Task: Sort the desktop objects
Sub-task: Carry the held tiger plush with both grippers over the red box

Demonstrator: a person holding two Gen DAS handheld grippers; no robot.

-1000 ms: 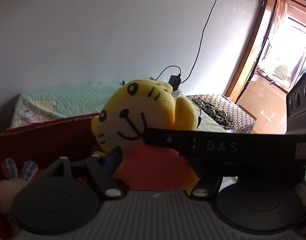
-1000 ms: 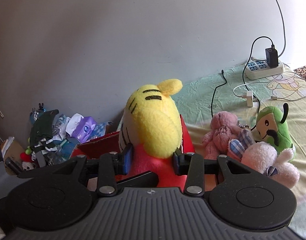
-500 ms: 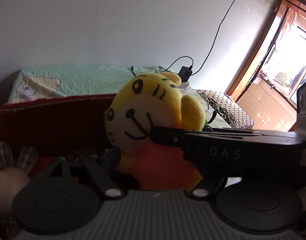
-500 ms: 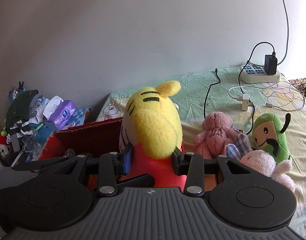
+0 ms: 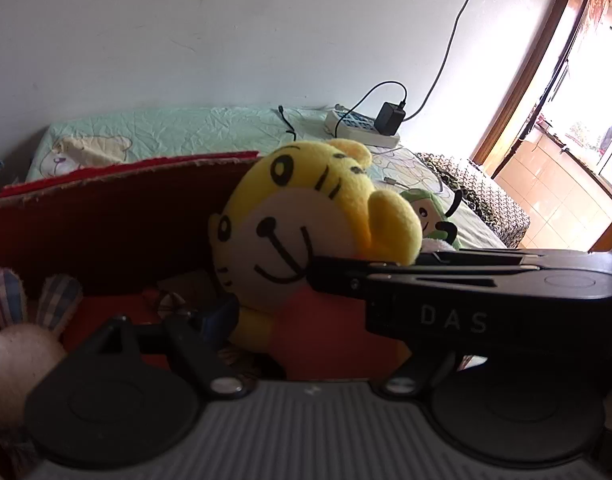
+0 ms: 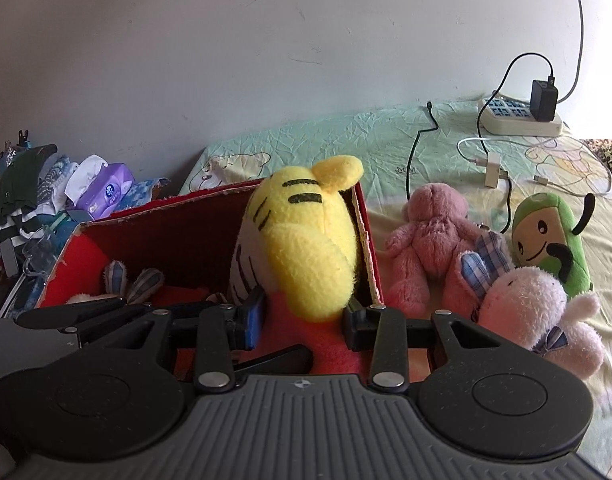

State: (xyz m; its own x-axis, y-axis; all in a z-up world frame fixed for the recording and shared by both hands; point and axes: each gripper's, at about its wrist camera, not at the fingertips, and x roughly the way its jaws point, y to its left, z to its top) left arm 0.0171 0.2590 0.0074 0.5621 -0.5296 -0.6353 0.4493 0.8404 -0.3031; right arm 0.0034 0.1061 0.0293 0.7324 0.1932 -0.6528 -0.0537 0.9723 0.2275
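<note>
- The bed (image 6: 345, 140), under a pale green sheet printed with a bear, carries everything here; it runs along the wall from nine to three o'clock in the right wrist view.
- The red cardboard box (image 6: 178, 216) sits at the bed's nine-o'clock end with its top open. It appears to be the bin for the plush toys. A checked-eared bunny (image 5: 14, 344) already lies inside, at eight o'clock in the left wrist view.
- The yellow tiger plush (image 6: 306, 240) stands upright in the box's right corner, its orange body low inside and its head above the rim. It looks to be at the point of being set down.
- The right claw (image 6: 304, 320) is clamped on the tiger's orange body and its jaws are closing a little tighter. That squeeze is probably what keeps the toy upright as it goes in.
- The left claw (image 5: 306, 312) has its jaws opening around the tiger from the other side. One blue pad (image 5: 220, 316) stands beside the toy's yellow foot; I cannot tell whether it touches. I judge this hand to be letting go.
- Three toys wait on the sheet at three o'clock of the box: a pink teddy (image 6: 429, 240), a pale pink rabbit (image 6: 537, 312) and a green plush (image 6: 545, 236). They are probably next.
- A power strip (image 6: 517, 120) with a black charger lies at one o'clock, by the wall.
</note>
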